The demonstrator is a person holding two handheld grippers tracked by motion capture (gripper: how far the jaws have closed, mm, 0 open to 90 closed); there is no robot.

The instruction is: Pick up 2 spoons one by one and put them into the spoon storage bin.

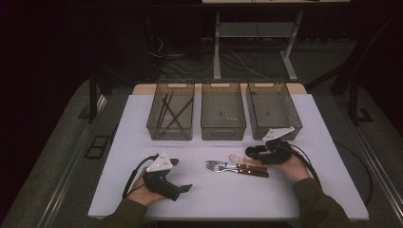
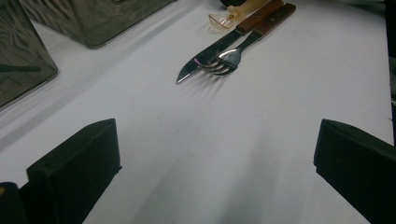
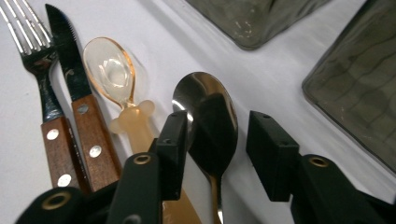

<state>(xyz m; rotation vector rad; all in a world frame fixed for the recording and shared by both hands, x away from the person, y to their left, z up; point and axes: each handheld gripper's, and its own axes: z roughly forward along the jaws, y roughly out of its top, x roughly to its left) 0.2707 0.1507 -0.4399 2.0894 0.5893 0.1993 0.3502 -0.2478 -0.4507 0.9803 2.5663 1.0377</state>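
Right now you are holding your right gripper (image 3: 212,140) low over the white table (image 1: 228,190), with its jaws straddling the bowl of a metal spoon (image 3: 205,121). The jaws are standing apart on either side of the spoon, and no pad is pressing on it, so nothing is being gripped. That spoon is lying flat on the table at the right end of a short row of cutlery: just beside it is sitting a clear amber plastic spoon (image 3: 114,77), then a wooden-handled knife (image 3: 77,107), then a wooden-handled fork (image 3: 42,102), all side by side near the table's middle. You are resting your left gripper (image 1: 183,188) on the table well apart from the cutlery, its jaws spread wide and holding nothing, pointing toward the knife and fork. Three grey bins are standing in a row along the far edge; the left bin (image 1: 170,111) is holding thin dark sticks (image 1: 172,114).
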